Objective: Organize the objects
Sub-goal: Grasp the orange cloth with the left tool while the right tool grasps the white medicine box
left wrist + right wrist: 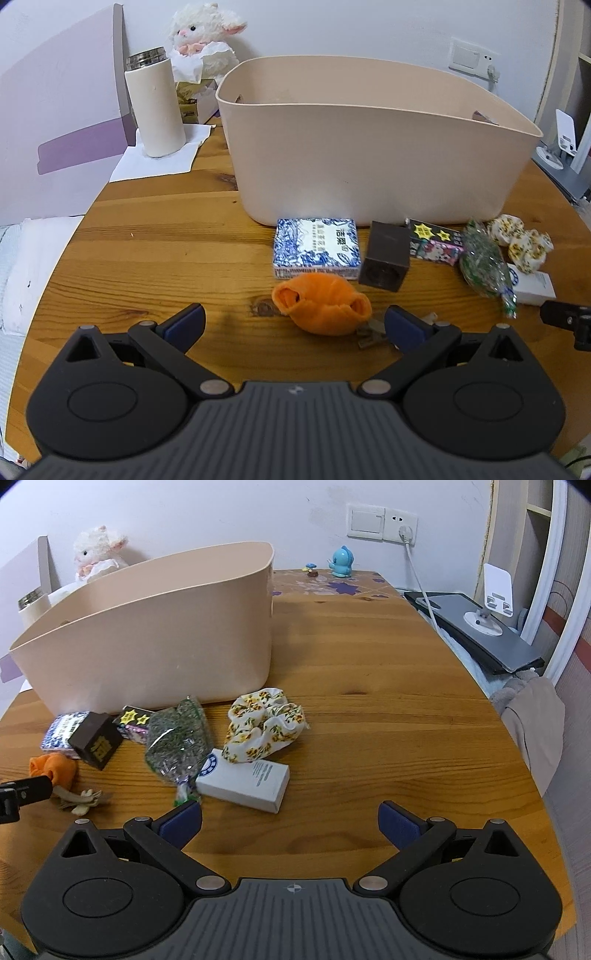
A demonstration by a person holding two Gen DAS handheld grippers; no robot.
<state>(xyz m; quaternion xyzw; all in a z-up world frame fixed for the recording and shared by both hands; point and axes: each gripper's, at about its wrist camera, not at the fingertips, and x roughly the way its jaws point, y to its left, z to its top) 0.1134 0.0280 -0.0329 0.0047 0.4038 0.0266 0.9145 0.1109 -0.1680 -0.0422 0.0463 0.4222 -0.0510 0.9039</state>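
Left gripper [293, 325]: fingers [186, 322] spread wide, holding nothing, low over the round wooden worktop [166, 258].
Right gripper [290, 821]: fingers [399, 825] spread wide too, holding nothing, over bare wood.
Big beige plastic bin [369, 158]: at 12 o'clock from the left gripper, standing on the worktop.
Rolled-up orange sock [321, 304]: between the left fingers' tips, a bit ahead, not touched.
Blue-and-white patterned box [317, 246]: just behind the sock, close to the bin's front wall.
Dark brown cube box [386, 256]: just beside the patterned box, at its 3 o'clock.
Small black box with yellow stars [436, 240]: at 3 o'clock from the cube.
Clear bag of green bits [177, 738]: at 11 o'clock from the right gripper, lying partly on the flat white box [245, 779].
White scrunchie with yellow flowers [266, 723]: at 12 o'clock from the right gripper, touching the white box.
Tall white bottle with a silver top [155, 107]: at 11 o'clock from the left gripper, on white paper.
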